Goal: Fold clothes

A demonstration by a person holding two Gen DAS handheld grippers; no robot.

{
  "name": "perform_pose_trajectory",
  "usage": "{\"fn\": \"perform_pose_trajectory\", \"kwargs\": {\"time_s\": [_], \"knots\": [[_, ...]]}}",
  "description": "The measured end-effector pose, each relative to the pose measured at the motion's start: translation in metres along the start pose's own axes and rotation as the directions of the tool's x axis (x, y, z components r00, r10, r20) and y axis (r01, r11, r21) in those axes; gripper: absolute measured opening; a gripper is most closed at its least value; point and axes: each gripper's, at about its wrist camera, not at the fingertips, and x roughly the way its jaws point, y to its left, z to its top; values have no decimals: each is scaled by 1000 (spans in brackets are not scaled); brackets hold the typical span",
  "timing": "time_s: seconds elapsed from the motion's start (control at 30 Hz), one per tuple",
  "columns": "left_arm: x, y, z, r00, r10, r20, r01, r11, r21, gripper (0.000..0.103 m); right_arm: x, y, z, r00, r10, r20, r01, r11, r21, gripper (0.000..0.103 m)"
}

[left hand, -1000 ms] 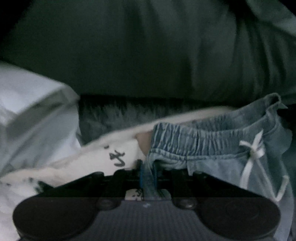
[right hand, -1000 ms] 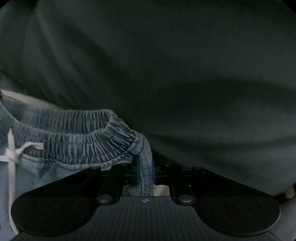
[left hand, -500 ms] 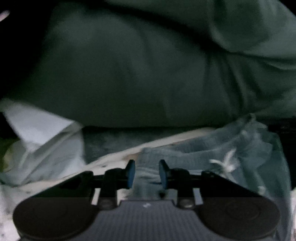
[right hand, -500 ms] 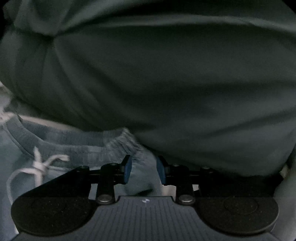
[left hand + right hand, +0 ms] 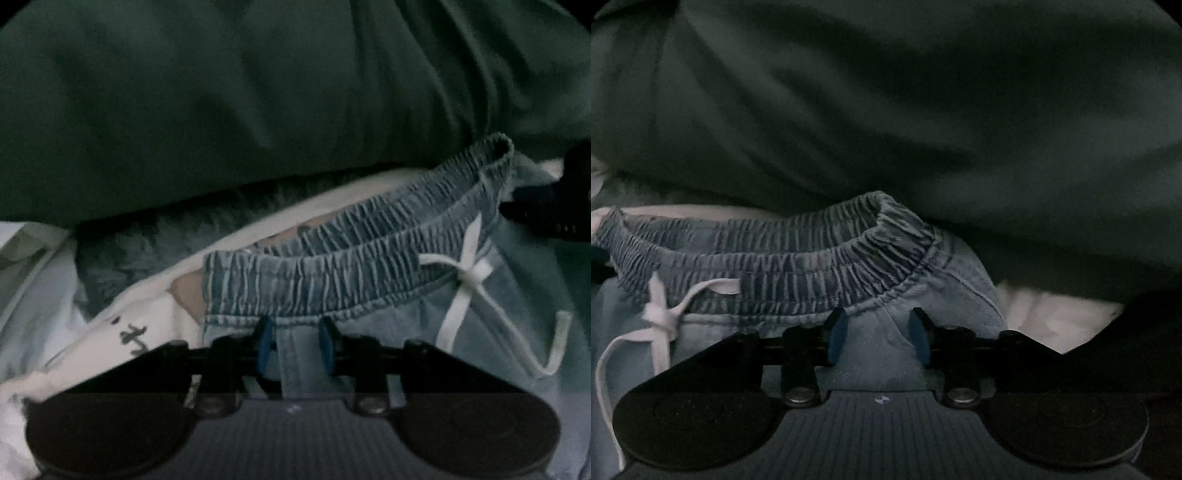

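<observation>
The denim shorts (image 5: 369, 280) lie waistband-up on a white printed cloth (image 5: 147, 314), just below a big dark green fabric mass (image 5: 258, 92) that fills the top of both views. Everything below is placed relative to the elastic waistband (image 5: 798, 266).

Left gripper (image 5: 294, 345): just under the waistband's left corner. Jaws have just been opening; now parted w/ a narrow strip of denim between them, pads not pressing on it, so it's let go. Right gripper (image 5: 877, 338): just under the waistband's right end, jaws also just been opening, now apart, denim lying between them but not pinched. Both released.

Handling, as a judgement: light, soft, floppy denim, no stiffness, will sag and bunch if lifted from one point. The gathered waistband is the thickest, grippiest part and probably the best hold: one gripper per end keeps it taut and level. Thin single layers below it may slip out or drag only one ply. The white drawstring bow (image 5: 469, 273), mid-waistband, is loose w/ dangling ends and could snag a finger or get pinched by mistake, so steer clear.

Writing: dark marks printed on the white cloth, left of and below the waistband's left corner, look like characters but too blurred to read. No brand or label visible on the shorts.
</observation>
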Motion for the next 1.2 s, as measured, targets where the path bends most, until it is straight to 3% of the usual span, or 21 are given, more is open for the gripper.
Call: {"fn": "perform_pose_trajectory", "kwargs": {"time_s": [0.17,0.3,0.47,0.57,0.73,0.87,1.07,1.2], "knots": [[-6,-7,9,998,30,-50,-30,1000,0,31,4,-1,-3,1000,-14,17,12,997,81,45],[-34,-8,10,999,50,-21,-50,999,18,35,-43,-4,-9,996,35,77,-50,977,205,46],[-67,-18,12,1000,-8,-4,9,993,115,51,-137,10,-47,990,32,139,-62,975,213,59],[-83,-24,14,1000,-22,19,20,990,140,52,-204,1,-83,993,-5,121,-27,966,259,61],[-127,-45,27,997,-62,46,54,985,162,56,-310,6,-111,993,-114,41,93,933,349,63],[-171,-67,29,993,-107,45,95,973,209,61,-401,18,-132,984,-171,43,134,882,451,67],[-233,-102,20,975,-217,54,192,936,294,75,-495,52,-146,964,-264,39,206,829,520,67],[-268,-122,17,965,-260,36,230,903,364,81,-558,70,-160,949,-314,32,228,754,616,67]]}}
